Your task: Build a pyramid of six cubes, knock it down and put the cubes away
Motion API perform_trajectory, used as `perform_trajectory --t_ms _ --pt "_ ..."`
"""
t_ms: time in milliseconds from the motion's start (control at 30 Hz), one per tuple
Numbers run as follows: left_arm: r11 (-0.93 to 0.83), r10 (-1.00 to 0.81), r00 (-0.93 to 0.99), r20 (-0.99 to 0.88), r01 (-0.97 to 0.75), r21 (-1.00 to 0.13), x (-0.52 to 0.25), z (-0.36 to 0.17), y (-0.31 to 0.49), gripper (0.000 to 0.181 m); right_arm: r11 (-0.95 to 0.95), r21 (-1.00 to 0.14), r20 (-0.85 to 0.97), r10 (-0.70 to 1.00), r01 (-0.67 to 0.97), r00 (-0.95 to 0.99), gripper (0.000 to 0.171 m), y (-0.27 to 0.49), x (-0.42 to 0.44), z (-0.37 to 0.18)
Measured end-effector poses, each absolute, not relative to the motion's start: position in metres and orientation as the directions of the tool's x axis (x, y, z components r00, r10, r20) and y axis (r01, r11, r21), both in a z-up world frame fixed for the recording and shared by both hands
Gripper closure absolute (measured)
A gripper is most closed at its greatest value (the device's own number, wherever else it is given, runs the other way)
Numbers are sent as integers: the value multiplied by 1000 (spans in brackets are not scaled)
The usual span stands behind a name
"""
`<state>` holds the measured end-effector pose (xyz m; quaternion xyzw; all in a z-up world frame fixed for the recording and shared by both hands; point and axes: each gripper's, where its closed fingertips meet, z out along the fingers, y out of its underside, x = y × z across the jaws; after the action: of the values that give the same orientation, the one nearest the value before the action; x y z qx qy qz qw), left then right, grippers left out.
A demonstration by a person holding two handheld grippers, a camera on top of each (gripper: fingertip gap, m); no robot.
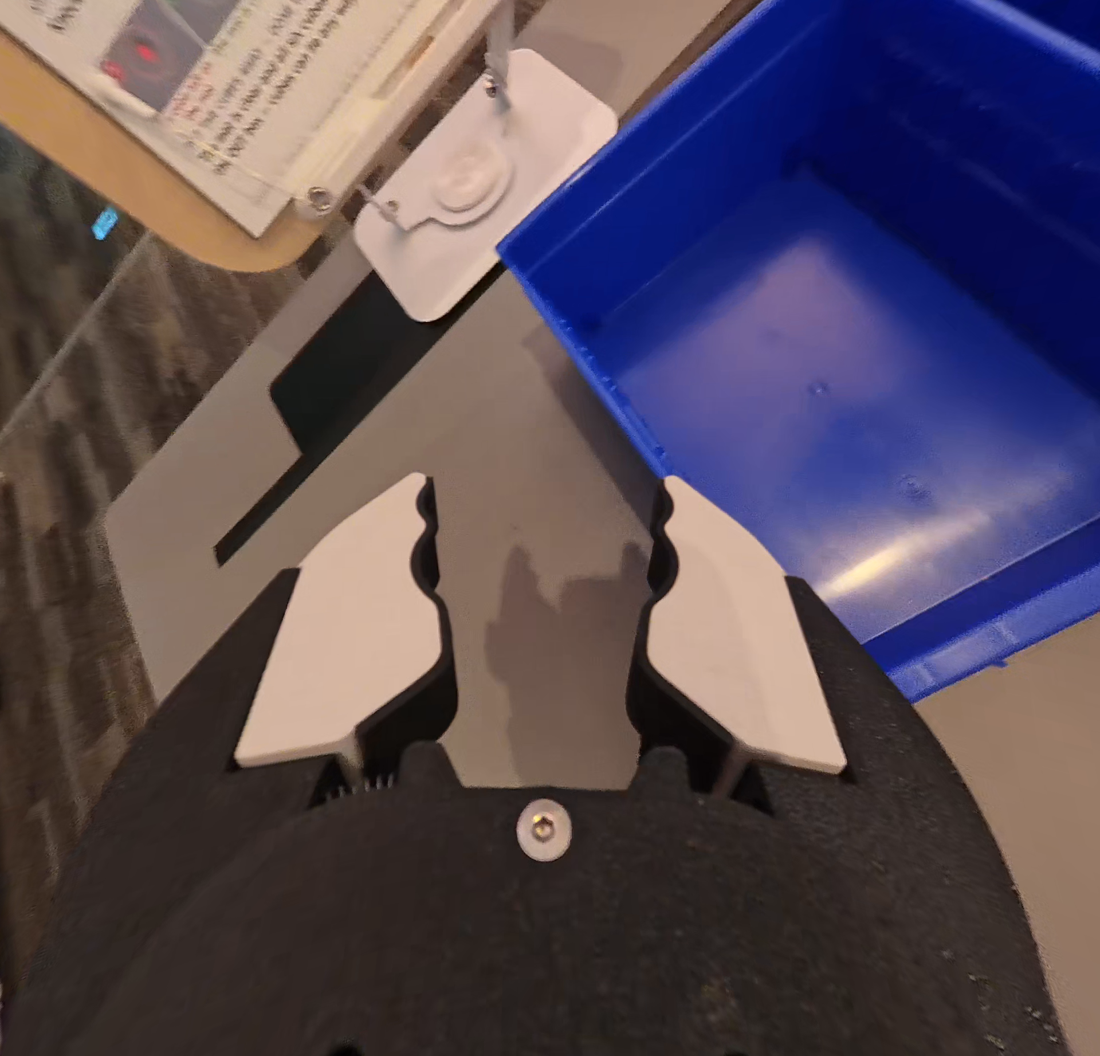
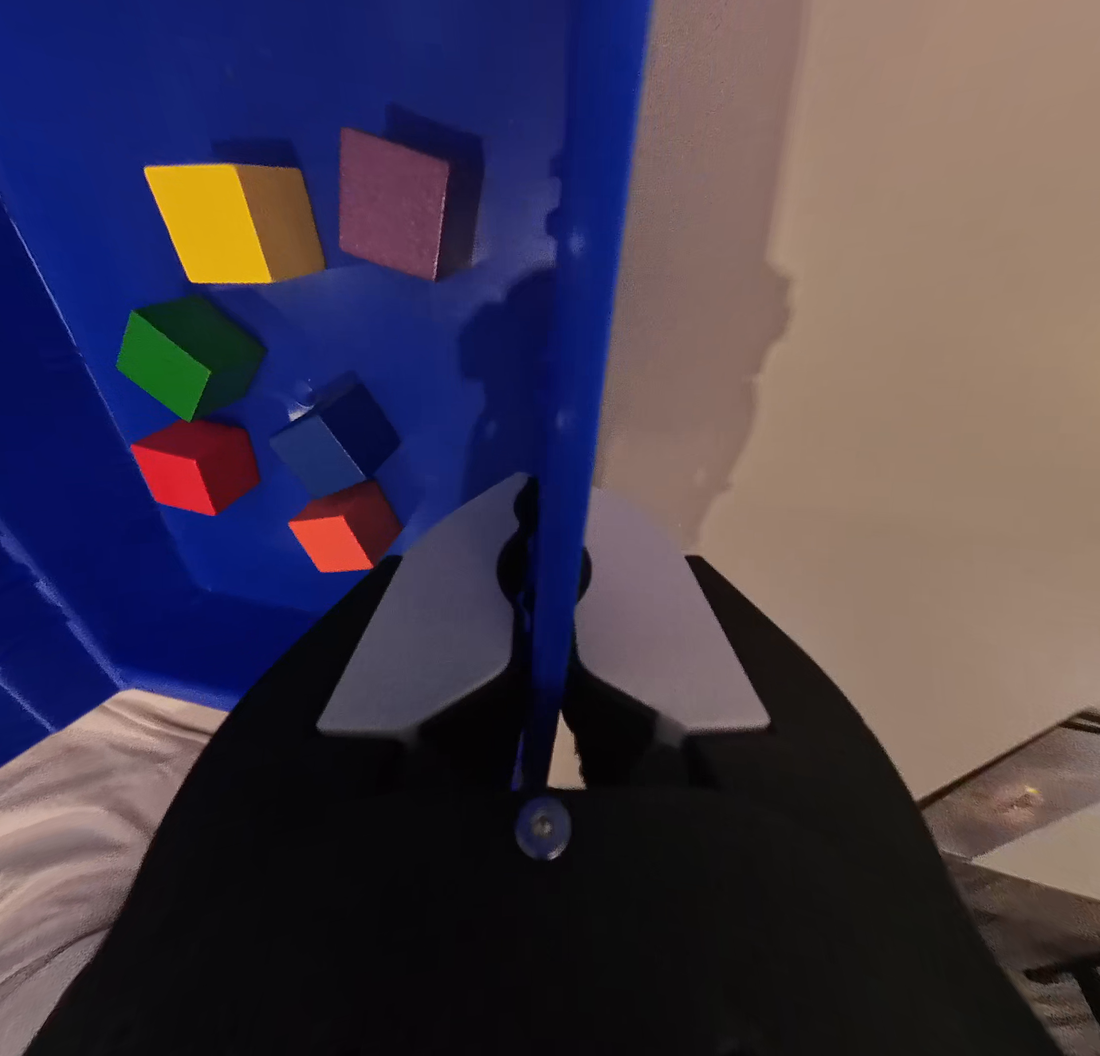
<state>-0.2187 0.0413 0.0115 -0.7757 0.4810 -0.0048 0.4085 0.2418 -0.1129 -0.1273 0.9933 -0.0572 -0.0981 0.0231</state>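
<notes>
Evidently the task is judged to be either barely begun or nearly over, which of the two cannot be told: all six cubes are seen lying loose inside one blue bin (image 2: 369, 45), and no pyramid is seen. Two bins may be counted across the views, unless both views show the same one; the bin (image 1: 833, 372) in the left view holds nothing. One wall of the filled bin is clamped between the fingers of the right gripper (image 2: 550, 557). The left gripper (image 1: 544, 491) is held wide open, empty, over the grey desk (image 1: 536, 420). One each is counted: yellow cube (image 2: 229, 224), purple cube (image 2: 399, 200), green cube (image 2: 184, 358), red cube (image 2: 193, 468), blue cube (image 2: 333, 432), orange cube (image 2: 345, 527).
</notes>
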Motion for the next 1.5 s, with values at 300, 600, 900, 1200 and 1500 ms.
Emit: perform_trajectory --t_ms 300,600,900,1200,1500 --pt "-212 -696 598 -398 -700 -682 -265 52 38 113 -995 -2 -156 -97 -99 983 165 -122 222 -8" --pt "-303 -545 748 -379 -597 -743 -361 88 39 116 -959 40 -139 274 282 952 165 -31 38 46" --pt "-410 -95 962 -257 -273 -870 -529 117 28 124 -821 77 -281 527 566 802 164 47 -211 -3" --pt "-359 -175 946 -272 -319 -877 -513 119 28 123 -850 33 -297 494 526 817 164 99 -332 -68" --pt "-451 -240 936 -257 -342 -825 -504 92 43 115 -946 -21 -279 317 324 906 165 119 -336 -131"
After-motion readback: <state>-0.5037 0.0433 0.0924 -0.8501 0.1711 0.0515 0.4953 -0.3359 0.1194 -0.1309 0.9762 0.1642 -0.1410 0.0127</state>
